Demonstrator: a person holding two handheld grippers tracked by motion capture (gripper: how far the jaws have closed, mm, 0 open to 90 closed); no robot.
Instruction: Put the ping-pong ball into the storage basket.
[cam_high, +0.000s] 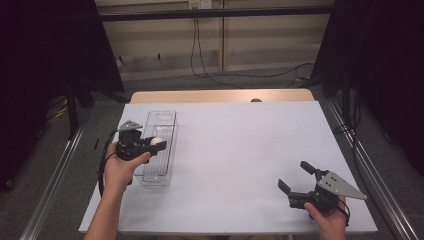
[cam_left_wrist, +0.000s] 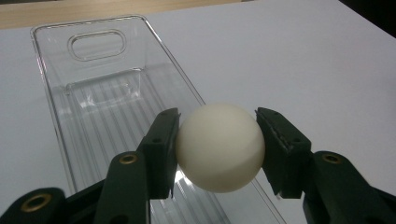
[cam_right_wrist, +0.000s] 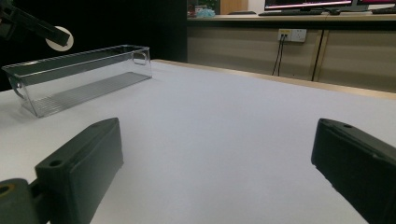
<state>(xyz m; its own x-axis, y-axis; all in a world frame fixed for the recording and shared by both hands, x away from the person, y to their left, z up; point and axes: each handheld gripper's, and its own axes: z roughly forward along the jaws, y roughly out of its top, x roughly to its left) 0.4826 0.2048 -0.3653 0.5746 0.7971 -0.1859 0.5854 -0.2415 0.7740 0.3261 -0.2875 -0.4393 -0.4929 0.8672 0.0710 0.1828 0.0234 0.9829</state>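
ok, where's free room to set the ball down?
Clear bin is empty under the white ball in the left gripper. White table is bare between bin and right gripper. Crowded nowhere.

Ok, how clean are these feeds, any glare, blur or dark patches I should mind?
High view: dark curtains at both sides, white table evenly lit. Left gripper view: white ball sharp, glints on the clear bin ribs, far table corner dark. Right gripper view: near jaws soft and out of focus, black backdrop behind the bin.
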